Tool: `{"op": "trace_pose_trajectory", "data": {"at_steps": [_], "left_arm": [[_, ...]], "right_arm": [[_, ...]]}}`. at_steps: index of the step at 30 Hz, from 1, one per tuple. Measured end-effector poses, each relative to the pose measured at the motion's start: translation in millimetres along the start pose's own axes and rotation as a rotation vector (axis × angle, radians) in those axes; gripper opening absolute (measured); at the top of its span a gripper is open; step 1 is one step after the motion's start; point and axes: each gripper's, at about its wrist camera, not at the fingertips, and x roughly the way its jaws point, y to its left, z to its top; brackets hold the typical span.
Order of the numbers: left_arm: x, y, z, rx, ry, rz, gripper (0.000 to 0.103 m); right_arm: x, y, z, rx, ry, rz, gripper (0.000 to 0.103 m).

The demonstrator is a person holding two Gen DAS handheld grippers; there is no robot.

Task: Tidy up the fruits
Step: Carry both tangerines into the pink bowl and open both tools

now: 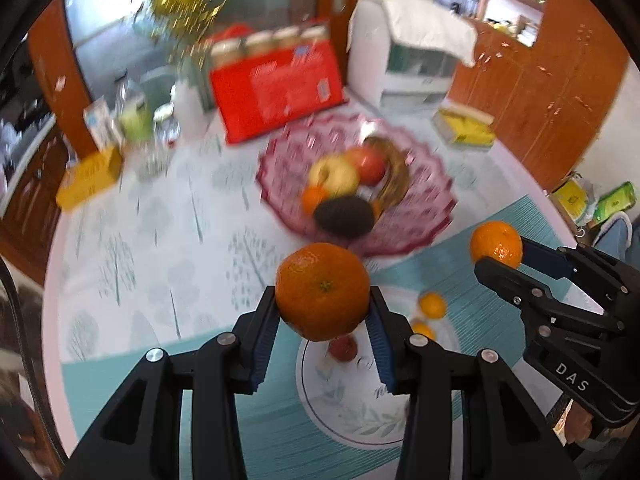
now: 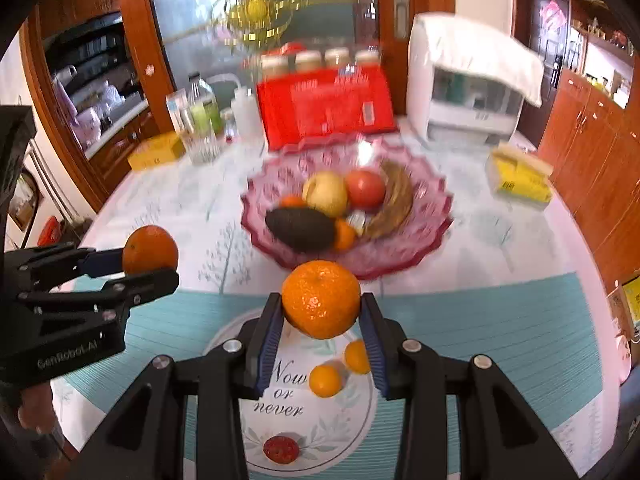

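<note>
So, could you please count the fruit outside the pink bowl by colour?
Orange: 4, one orange in the left gripper, one orange in the right gripper, two small oranges on the plate.
Red: 1, a red fruit on the plate.
Total: 5.

Bowl [image 2: 424, 216] – glossy pink glass; cabinets [image 2: 592, 152] – polished wood; orange [image 2: 320, 300] dimpled.

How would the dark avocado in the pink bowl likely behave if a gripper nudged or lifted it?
The avocado looks egg-shaped, so it would probably rock or roll rather than slide. Its skin seems rough, likely giving grip. It leans against a small orange, which might shift too.
</note>
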Motion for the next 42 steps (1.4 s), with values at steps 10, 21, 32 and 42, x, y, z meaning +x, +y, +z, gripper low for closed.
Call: {"op": "trace_pose_trajectory", "data": {"at_steps": [10,21,32,42], "left_arm": [[-54,-29,91,0.131,-0.125,0.025,0.041],[24,-46,137,0.196,-0.055,0.037,0.041],[150,-38,122,0.190,0.133,-0.003,0.041],[190,-32,118,0.185,0.190,-0.030,0.042]], "right_arm": [[-68,-31,78,-0.025,-0.162,-0.017,0.039],[-15,-81,131,0.069,-0.133,-0.004,0.039],[114,-93,85,0.118,0.125,0.025,0.039],[156,-82,61,0.109,0.217,0.035,0.041]]}}
